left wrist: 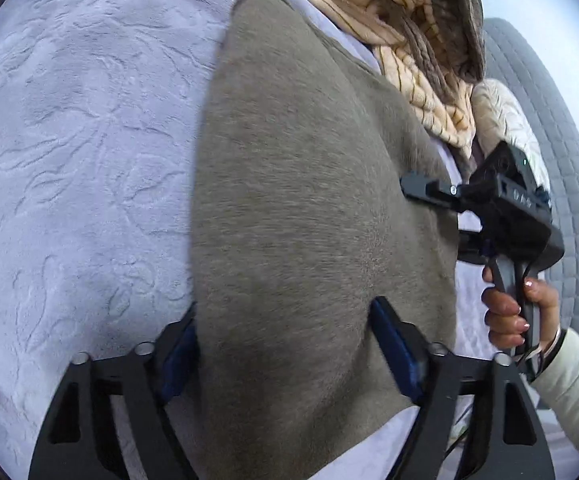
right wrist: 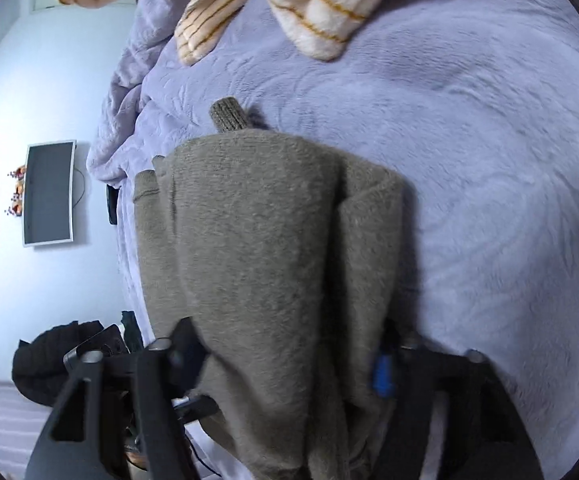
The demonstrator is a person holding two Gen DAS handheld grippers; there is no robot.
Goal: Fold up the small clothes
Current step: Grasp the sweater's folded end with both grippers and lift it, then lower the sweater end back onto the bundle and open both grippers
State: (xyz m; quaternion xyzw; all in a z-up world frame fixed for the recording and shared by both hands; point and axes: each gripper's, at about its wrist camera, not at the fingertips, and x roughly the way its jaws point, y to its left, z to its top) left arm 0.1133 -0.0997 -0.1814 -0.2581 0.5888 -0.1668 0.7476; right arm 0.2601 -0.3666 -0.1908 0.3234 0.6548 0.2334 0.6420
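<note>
An olive-brown knitted garment (left wrist: 309, 200) lies over a lavender plush blanket (left wrist: 81, 140) on a bed. My left gripper (left wrist: 285, 340) has its fingers wide apart, with the garment's near edge bulging between them. In the left wrist view the right gripper (left wrist: 429, 188) reaches the garment's right edge, held by a hand. In the right wrist view the garment (right wrist: 265, 248) is folded in layers, a ribbed cuff (right wrist: 229, 116) sticking out at its far end. My right gripper (right wrist: 285, 356) has thick cloth between its fingers; whether it pinches the cloth is unclear.
Cream clothes with orange stripes (left wrist: 409, 20) lie heaped at the far end of the bed, also in the right wrist view (right wrist: 309, 12). A grey quilted headboard (left wrist: 549, 160) stands behind. A wall screen (right wrist: 49, 192) and a dark bundle (right wrist: 57, 352) lie beyond the bed's edge.
</note>
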